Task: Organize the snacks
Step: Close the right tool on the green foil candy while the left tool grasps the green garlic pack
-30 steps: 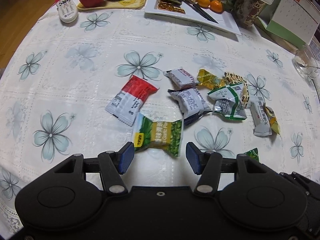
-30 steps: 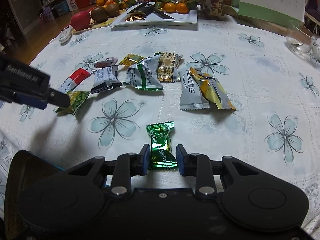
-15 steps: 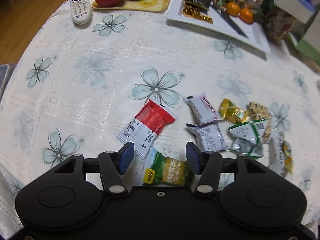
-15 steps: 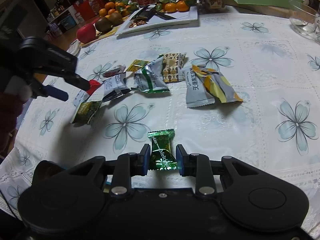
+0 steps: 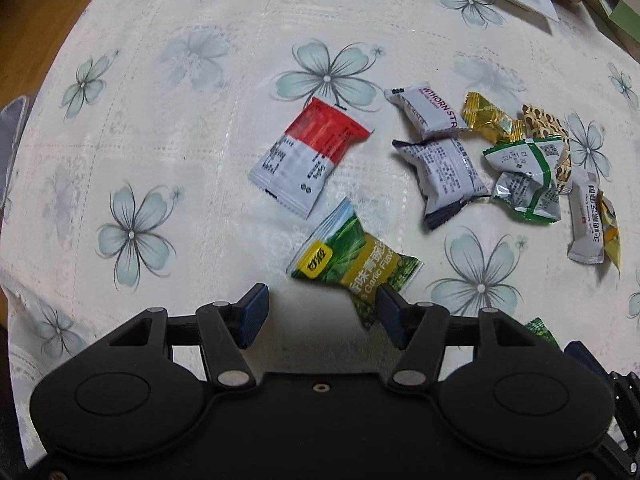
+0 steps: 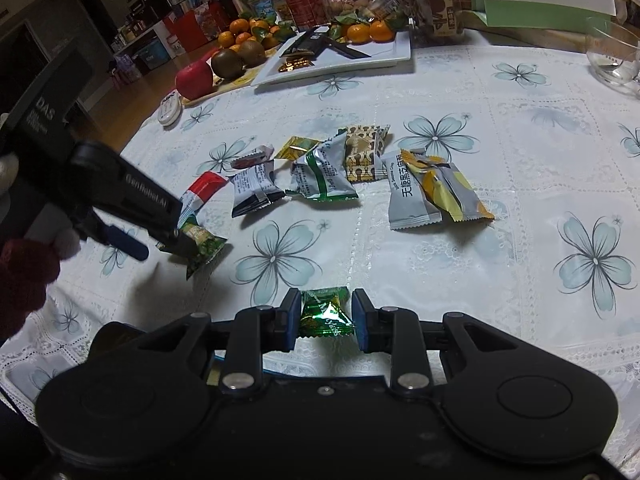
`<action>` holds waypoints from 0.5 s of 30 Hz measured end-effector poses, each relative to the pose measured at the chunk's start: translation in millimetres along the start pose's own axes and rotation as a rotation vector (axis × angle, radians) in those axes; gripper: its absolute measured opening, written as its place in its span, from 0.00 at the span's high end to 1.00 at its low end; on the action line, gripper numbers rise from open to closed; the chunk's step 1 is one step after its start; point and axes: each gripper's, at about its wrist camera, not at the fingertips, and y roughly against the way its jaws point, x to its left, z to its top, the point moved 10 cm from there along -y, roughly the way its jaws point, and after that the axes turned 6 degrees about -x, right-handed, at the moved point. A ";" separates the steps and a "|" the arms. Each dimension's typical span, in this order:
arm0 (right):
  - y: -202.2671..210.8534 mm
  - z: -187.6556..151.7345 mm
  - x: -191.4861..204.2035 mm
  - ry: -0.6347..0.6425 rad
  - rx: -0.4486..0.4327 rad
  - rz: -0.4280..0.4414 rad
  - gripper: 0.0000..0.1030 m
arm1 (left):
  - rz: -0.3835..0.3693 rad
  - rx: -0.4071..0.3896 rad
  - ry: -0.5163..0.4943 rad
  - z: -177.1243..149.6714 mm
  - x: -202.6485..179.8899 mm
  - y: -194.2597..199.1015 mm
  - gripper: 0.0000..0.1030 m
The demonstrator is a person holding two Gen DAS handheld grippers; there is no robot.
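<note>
The green foil candy is pinched between the blue pads of the right gripper, held low over the floral tablecloth near its front edge, apart from the loose row of packets, presumably so it can be sorted separately. The green garlic-pea packet is lying just below the red-and-white packet, and the left gripper is poised over it pointing down with jaws spread wide and nothing grasped; one pad is seen at the packet's lower corner, so the straddle is off-centre. A grasp is judged to be the step in hand.
</note>
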 end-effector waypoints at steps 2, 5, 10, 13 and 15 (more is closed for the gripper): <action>2.3 1.7 -0.2 -0.005 -0.007 0.003 0.72 | -0.042 0.001 0.080 -2.3 2.1 3.7 0.41; 4.9 3.3 -0.8 -0.012 -0.015 0.007 0.72 | -0.097 -0.022 0.223 1.0 4.7 10.4 0.41; 9.8 5.7 -0.9 -0.012 -0.032 0.011 0.72 | -0.081 -0.067 0.337 8.6 2.5 9.9 0.41; 12.4 6.7 -1.2 0.000 -0.044 0.004 0.72 | -0.039 -0.077 0.348 14.8 0.9 2.7 0.41; 13.9 7.1 -1.2 0.017 -0.053 -0.004 0.72 | -0.018 -0.074 0.350 16.8 -1.1 -3.4 0.41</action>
